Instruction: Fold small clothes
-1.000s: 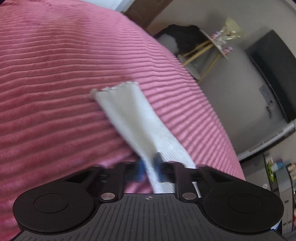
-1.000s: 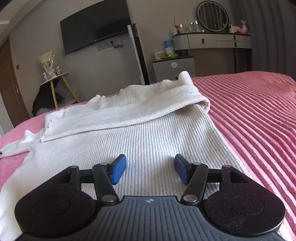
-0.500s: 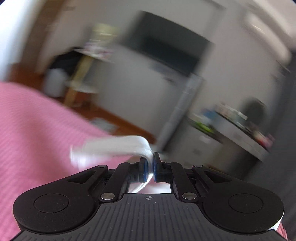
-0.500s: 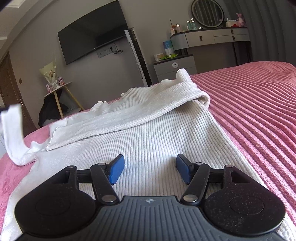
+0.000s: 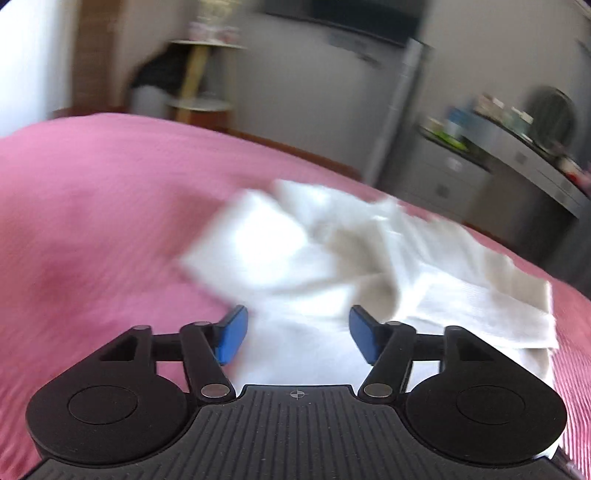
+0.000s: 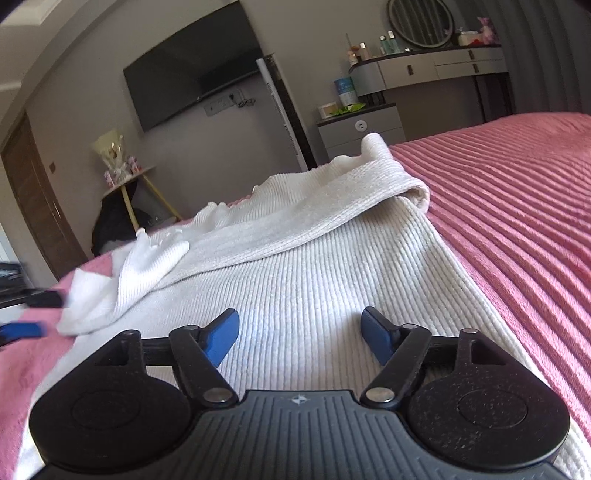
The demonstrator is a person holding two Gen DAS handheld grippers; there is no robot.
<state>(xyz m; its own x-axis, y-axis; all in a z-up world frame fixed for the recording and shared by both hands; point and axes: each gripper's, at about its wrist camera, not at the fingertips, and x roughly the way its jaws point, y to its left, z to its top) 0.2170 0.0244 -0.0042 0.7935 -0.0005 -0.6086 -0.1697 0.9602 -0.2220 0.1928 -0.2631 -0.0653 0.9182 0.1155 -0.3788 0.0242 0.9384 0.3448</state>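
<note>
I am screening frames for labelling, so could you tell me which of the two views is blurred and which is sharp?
Left wrist view: motion-smeared, the white sweater and room streaked, only the left claw crisp. Right wrist view: sharp, sweater ribs readable, blur only at the far left edge.

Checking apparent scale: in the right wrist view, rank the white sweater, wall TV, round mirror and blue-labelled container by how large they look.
1. white sweater, though nearness to the camera inflates it
2. wall TV
3. round mirror
4. blue-labelled container
</note>
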